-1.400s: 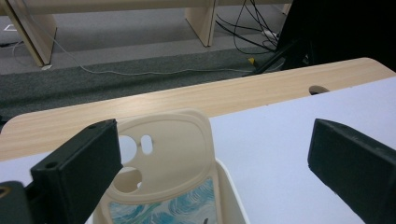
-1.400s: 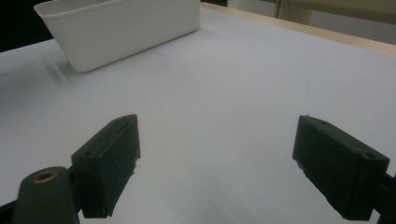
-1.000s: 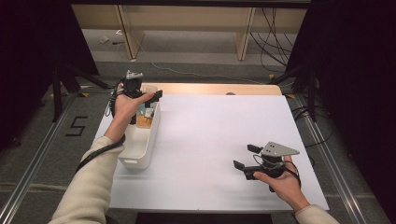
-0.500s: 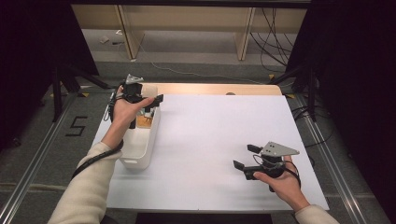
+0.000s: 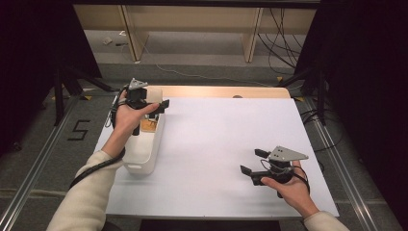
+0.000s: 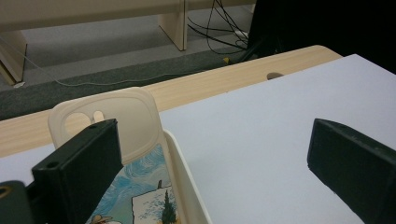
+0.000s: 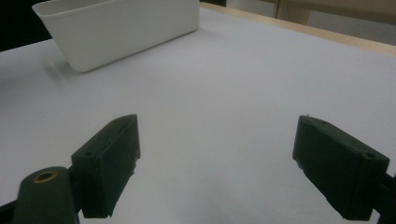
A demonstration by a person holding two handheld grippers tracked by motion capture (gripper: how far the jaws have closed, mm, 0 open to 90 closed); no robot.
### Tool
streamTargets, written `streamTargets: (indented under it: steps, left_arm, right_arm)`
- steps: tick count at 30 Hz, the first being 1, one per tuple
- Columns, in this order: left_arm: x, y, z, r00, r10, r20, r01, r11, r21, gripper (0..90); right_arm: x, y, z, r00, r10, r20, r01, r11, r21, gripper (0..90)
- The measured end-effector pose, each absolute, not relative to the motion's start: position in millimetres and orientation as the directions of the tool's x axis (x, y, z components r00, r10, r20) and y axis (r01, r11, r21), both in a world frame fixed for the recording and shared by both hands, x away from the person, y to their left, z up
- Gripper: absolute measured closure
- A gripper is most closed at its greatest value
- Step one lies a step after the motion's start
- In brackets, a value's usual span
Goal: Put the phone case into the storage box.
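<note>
Left gripper (image 6: 219, 172): black jaws. Just beside its left jaw, phone case (image 6: 119, 135): cream rim, printed panel of swirled blue and white sky with a dark cypress. Bin (image 5: 144, 149) under the gripper: white. Desk (image 5: 226, 139): white sheet over pale wood edge. Right gripper (image 5: 252, 163): black, grey top plate.

high view looks down from above; both close, low gripper views share the white bin (image 5: 144, 149)
</note>
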State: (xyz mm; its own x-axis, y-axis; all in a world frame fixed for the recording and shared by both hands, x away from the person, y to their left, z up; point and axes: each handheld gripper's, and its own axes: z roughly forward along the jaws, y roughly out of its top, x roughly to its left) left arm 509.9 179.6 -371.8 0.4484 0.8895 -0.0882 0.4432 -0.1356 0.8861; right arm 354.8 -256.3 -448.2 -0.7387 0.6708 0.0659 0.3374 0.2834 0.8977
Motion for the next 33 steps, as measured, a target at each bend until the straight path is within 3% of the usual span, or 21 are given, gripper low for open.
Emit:
streamTargets:
  steps: [33]
  left_arm:
    - [465.6,184.2,-375.6,0.528,0.841,-0.12,0.403,-0.124,0.907,3.1]
  right_arm:
    - [355.2,-256.0,-448.3,-0.737,0.673,0.067,0.339,0.282,0.898,15.9]
